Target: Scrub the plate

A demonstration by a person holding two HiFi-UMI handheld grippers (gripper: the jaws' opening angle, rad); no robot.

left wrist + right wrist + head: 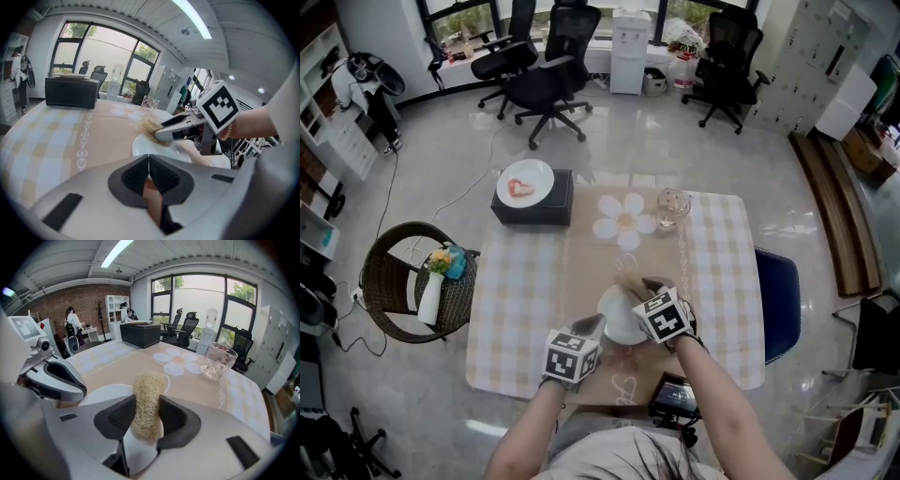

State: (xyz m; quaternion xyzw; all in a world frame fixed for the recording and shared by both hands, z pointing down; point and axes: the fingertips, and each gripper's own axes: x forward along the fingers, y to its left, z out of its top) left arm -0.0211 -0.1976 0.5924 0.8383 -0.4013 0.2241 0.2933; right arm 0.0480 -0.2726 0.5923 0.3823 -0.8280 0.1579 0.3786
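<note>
Plate [617,325] is sitting by the table's [722,281] near edge, and the left gripper [148,161] is pinching its rim, jaws closed. The right gripper [146,413] is clamping a scrubber [147,390] against it. Scrubbing seems underway; next, firm strokes across the plate.

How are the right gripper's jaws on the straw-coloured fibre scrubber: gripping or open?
Gripping: both pads of the right gripper press the straw-coloured fibre scrubber, over the round white plate.
</note>
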